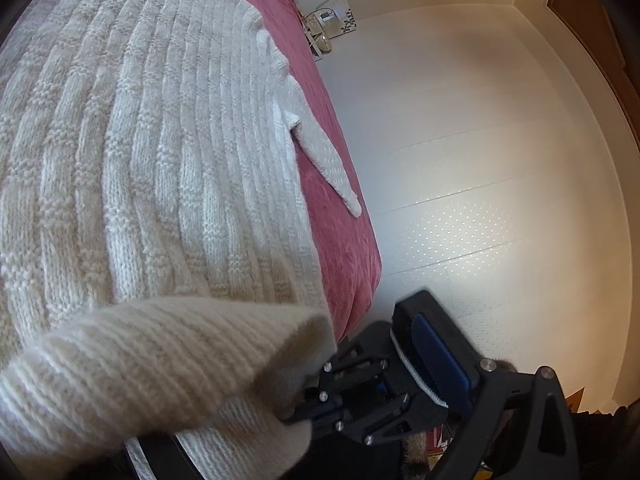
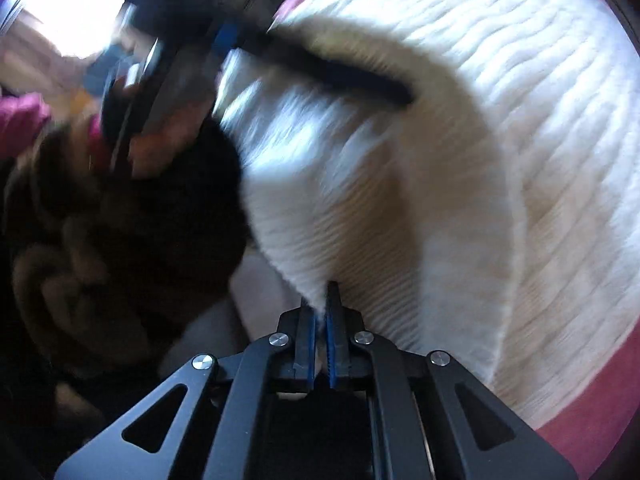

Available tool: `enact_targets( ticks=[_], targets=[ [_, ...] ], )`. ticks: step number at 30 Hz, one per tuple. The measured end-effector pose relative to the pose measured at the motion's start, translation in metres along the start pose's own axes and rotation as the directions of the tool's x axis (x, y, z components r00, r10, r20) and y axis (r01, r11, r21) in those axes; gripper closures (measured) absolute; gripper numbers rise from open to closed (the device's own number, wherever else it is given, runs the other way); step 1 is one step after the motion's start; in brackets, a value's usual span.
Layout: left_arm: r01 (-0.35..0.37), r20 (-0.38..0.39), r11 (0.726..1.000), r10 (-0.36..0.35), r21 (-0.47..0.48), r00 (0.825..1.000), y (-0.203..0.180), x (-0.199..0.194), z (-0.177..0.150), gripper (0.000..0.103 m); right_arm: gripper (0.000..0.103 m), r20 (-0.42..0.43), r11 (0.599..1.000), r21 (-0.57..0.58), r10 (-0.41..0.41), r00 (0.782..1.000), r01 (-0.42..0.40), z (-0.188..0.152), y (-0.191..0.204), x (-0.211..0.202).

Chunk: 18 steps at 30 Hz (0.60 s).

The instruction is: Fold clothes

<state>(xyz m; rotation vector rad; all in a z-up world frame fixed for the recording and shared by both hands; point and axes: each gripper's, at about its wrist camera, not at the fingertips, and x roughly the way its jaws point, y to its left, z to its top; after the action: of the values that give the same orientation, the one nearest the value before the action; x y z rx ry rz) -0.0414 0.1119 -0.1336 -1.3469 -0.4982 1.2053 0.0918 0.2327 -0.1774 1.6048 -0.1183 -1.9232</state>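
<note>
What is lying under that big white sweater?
A pink bedspread shows beyond the edge of the white sweater. Whatever lies directly beneath the knit is covered, so it cannot be seen.

- The bed (image 1: 344, 236) is covered with a plush pink bedspread (image 1: 320, 92), which drops over the edge toward the pale floor (image 1: 480, 160).
- A cream cable-knit sweater (image 1: 152, 128) lies spread flat on the bedspread, taking up most of it.
- One sleeve (image 1: 328, 160) stretches out on the spread toward the bed's edge.
- In the right wrist view the sweater's (image 2: 500, 140) near hem is lifted and folded back over itself; pink spread (image 2: 592, 412) shows beside it.
</note>
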Motion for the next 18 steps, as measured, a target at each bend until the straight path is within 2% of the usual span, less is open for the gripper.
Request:
enact_targets(
  ticks=[1,3,5,6,7,8,9,10,11,13,14,16,17,18],
  targets=[
    [-0.005,-0.003,1.000,0.005,0.004,1.000,-0.001,0.001,0.000,0.004,0.099,-0.013,1.000,-0.005,-0.004,1.000,0.004,-0.004,0.003,0.002],
    [-0.020,-0.014,1.000,0.020,0.017,1.000,-0.003,0.002,-0.001,0.004,0.099,0.021,0.999,0.023,-0.023,1.000,0.022,-0.010,0.000,-0.004],
    [-0.044,-0.041,0.998,0.045,0.034,0.998,-0.007,0.005,-0.005,0.004,0.096,0.031,0.992,0.004,-0.125,0.992,0.125,-0.011,0.005,-0.007],
    [-0.057,-0.056,0.997,0.060,0.045,0.997,-0.009,0.006,-0.008,0.004,0.090,0.017,0.982,-0.016,-0.189,0.982,0.190,-0.012,0.012,-0.007],
    [-0.073,-0.076,0.996,0.077,0.058,0.994,-0.012,0.007,-0.012,0.004,0.071,0.003,0.968,-0.035,-0.249,0.968,0.249,-0.013,0.019,-0.008],
    [-0.088,-0.095,0.993,0.095,0.073,0.991,-0.016,0.008,-0.016,0.004,0.051,-0.013,0.964,-0.041,-0.263,0.965,0.263,-0.017,0.025,-0.011],
    [-0.099,-0.116,0.991,0.108,0.088,0.987,-0.020,0.008,-0.021,0.004,0.040,-0.029,0.960,-0.046,-0.277,0.960,0.276,-0.021,0.032,-0.013],
    [-0.093,-0.143,0.990,0.107,0.106,0.984,-0.027,0.009,-0.026,0.004,0.039,-0.043,0.957,-0.053,-0.288,0.957,0.286,-0.026,0.040,-0.016],
    [-0.082,-0.166,0.989,0.102,0.125,0.981,-0.035,0.009,-0.031,0.004,0.039,-0.026,0.962,-0.063,-0.267,0.963,0.265,-0.035,0.050,-0.024],
    [-0.034,-0.190,0.984,0.068,0.174,0.979,-0.057,0.003,-0.039,0.004,0.039,0.058,0.959,-0.033,-0.280,0.958,0.283,-0.049,0.060,-0.046],
    [-0.003,-0.183,0.980,0.040,0.199,0.982,-0.072,-0.005,-0.042,0.004,0.039,0.128,0.956,0.022,-0.294,0.947,0.294,-0.057,0.059,-0.063],
    [0.066,-0.144,0.972,-0.034,0.225,0.989,-0.094,-0.026,-0.042,0.004,0.039,0.258,0.943,0.119,-0.332,0.907,0.311,-0.073,0.041,-0.096],
    [0.094,-0.122,0.967,-0.066,0.236,0.990,-0.104,-0.035,-0.042,0.004,0.038,0.321,0.934,0.170,-0.353,0.879,0.314,-0.079,0.033,-0.114],
    [0.095,-0.087,0.967,-0.077,0.238,0.993,-0.110,-0.045,-0.037,0.004,0.036,0.381,0.922,0.235,-0.380,0.843,0.309,-0.059,0.024,-0.146]
  ],
)
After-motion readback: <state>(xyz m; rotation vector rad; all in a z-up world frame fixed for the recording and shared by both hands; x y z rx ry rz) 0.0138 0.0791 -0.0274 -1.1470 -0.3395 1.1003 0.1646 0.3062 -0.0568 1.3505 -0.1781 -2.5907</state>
